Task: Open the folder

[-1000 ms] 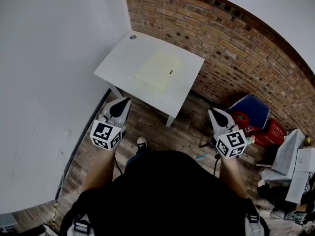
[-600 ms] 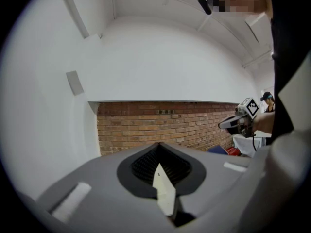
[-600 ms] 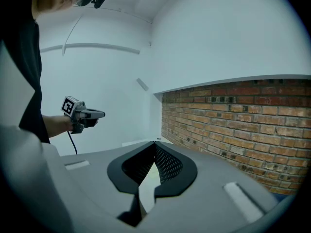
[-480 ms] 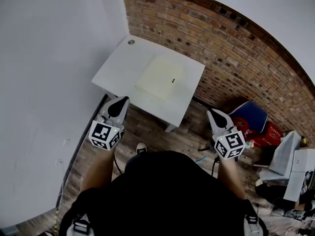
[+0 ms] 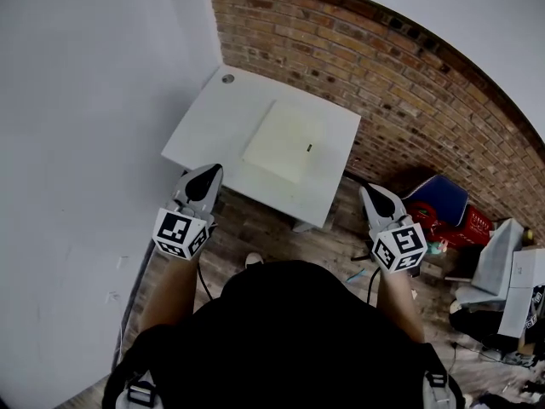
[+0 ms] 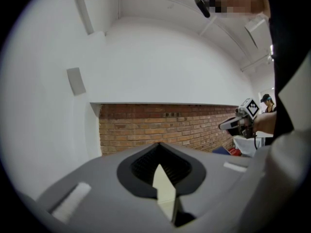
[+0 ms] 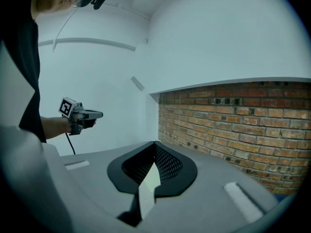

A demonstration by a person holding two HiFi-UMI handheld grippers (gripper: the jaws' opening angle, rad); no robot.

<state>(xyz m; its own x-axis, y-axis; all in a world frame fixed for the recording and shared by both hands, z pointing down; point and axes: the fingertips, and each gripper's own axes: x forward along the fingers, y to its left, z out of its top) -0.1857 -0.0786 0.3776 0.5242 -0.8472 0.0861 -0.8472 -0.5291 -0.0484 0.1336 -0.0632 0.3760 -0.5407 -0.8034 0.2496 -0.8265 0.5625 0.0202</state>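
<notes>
A pale yellow folder [image 5: 285, 139] lies shut and flat on a small white table [image 5: 213, 122], with a small dark clasp [image 5: 309, 148] near its right edge. In the head view my left gripper [image 5: 207, 177] hovers just short of the table's near edge. Its jaws are shut with nothing between them. My right gripper [image 5: 375, 196] is held over the floor beside the table's near right corner, also shut and empty. The folder shows in neither gripper view. In the left gripper view the left gripper [image 6: 158, 154] points level at the brick wall [image 6: 165, 125].
The table stands in a corner between a white wall [image 5: 85, 143] and a brick wall [image 5: 409, 83]. On the wooden floor [image 5: 255, 228] to the right are a blue seat [image 5: 438, 196], a red crate [image 5: 473, 224] and white boxes [image 5: 515, 279]. A round grommet [image 5: 227, 78] marks the table's far corner.
The table and folder have drawn nearer and sit more squarely ahead. Both grippers have advanced toward the table along with the person, and both have stayed shut.
</notes>
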